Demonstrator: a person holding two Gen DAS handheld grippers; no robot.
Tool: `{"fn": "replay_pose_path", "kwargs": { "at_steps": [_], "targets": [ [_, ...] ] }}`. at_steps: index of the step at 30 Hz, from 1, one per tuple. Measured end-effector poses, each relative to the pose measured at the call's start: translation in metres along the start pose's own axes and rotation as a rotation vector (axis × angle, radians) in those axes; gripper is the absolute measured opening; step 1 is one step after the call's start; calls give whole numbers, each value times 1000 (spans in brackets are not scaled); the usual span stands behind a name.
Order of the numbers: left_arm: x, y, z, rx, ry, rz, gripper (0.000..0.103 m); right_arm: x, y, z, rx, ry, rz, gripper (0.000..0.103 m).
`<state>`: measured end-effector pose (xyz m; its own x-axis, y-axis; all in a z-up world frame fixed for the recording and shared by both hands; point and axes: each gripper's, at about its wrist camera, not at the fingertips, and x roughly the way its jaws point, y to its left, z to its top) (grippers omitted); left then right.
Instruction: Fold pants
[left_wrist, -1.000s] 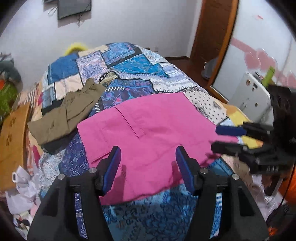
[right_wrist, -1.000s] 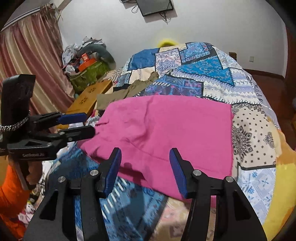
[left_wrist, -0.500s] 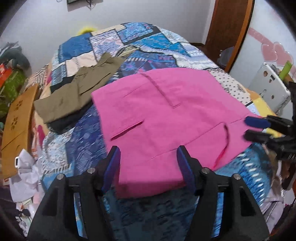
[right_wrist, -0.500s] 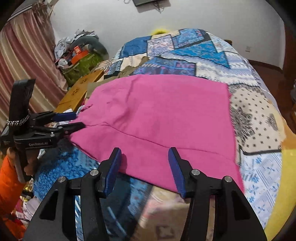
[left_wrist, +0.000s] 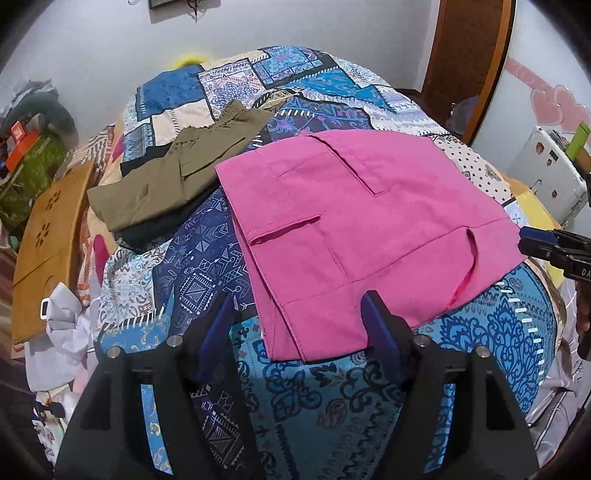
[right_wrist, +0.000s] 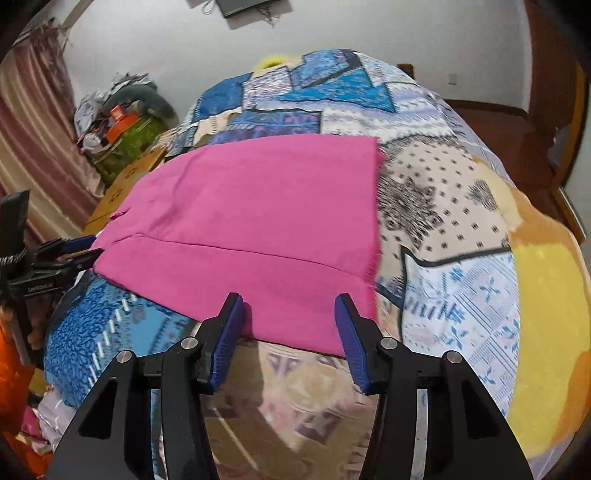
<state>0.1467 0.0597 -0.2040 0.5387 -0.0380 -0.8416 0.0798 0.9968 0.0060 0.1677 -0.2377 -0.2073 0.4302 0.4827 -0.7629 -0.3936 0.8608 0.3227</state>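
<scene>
The pink pants lie flat on the patchwork bedspread, pockets and a seam slit showing; they also show in the right wrist view. My left gripper is open and empty, hovering over the pants' near left corner. My right gripper is open and empty, hovering over the pants' near right edge. Each gripper shows in the other's view, the right gripper at the right edge and the left gripper at the left edge, both beside the pants' near edge.
Folded olive pants lie on a dark garment to the left of the pink ones. A wooden board and white clutter sit off the bed's left side. A white appliance and a wooden door are at the right.
Both grippers have moved up and in over the bed, so the pants' near edge now lies between each pair of fingers. Both stay open. The pants have not moved.
</scene>
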Motion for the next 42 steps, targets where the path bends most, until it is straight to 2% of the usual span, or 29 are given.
{"fn": "replay_pose_path", "kwargs": {
  "at_steps": [3,8,13,21,33,38,41,42],
  "targets": [
    [-1,1,0,-11,1,-2,72,-1,-8,-3,42,10,10,46],
    [-8,2,10,-16,-13,14,72,-5,-5,4,22,34,-18,49],
    [-17,14,35,-38,-72,40,72,-12,-2,23,-19,-1,-35,49],
    [-1,42,81,-108,-93,79,72,-7,-16,59,25,-57,-33,50],
    [66,77,120,-208,9,59,72,44,-50,107,53,-21,-62,50],
    [93,82,124,-257,58,-12,72,79,-65,129,78,21,-49,50],
    [107,73,120,-236,78,-79,75,103,-74,136,97,58,-39,50],
    [112,68,118,-217,91,-78,75,110,-76,138,102,66,-28,50]
  ]
}}
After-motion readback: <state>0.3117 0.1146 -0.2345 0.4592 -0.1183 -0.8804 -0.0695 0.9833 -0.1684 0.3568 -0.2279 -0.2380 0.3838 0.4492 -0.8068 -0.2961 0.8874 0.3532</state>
